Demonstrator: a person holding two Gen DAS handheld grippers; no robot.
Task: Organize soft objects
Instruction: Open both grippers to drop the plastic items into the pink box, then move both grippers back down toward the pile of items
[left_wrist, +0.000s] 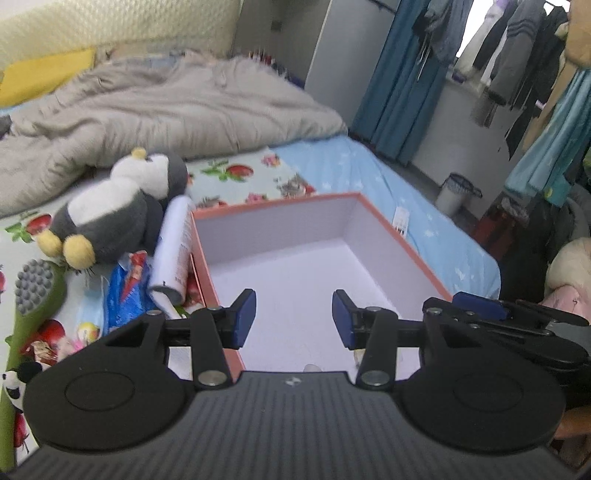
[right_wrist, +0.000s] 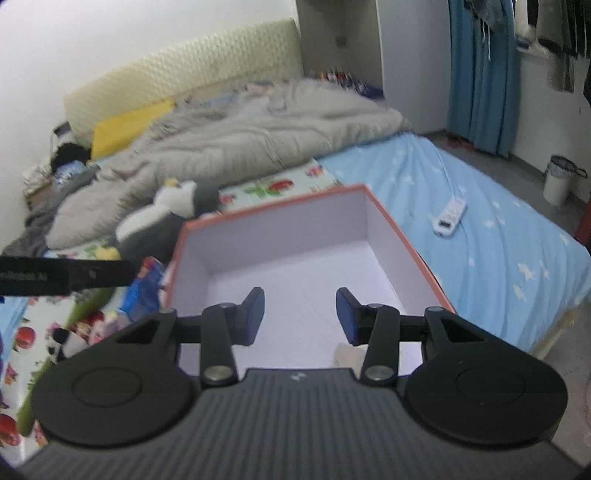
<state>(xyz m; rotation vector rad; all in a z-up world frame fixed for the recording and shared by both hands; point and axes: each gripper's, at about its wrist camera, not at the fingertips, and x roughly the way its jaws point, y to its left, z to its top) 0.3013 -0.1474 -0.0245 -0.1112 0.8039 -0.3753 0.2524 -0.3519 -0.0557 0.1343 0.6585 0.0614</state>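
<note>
An open box (left_wrist: 402, 236) with an orange rim and a white inside stands on the bed. My left gripper (left_wrist: 293, 317) hovers over its near end, open, with nothing between the blue pads. My right gripper (right_wrist: 300, 317) hangs over the same box (right_wrist: 402, 229), also open and empty. A small pale thing (right_wrist: 347, 354) lies on the box floor near the front, mostly hidden by the gripper. Left of the box lies a grey and white penguin plush (left_wrist: 122, 210) with yellow feet, also visible in the right wrist view (right_wrist: 162, 218).
Beside the box's left wall lie a white roller (left_wrist: 173, 251), a blue packet (left_wrist: 129, 291), a green toy with grey nubs (left_wrist: 37, 295) and a small panda plush (left_wrist: 16, 380). A rumpled grey duvet (left_wrist: 177, 107) covers the far bed. A white remote (right_wrist: 450, 216) rests on the blue sheet.
</note>
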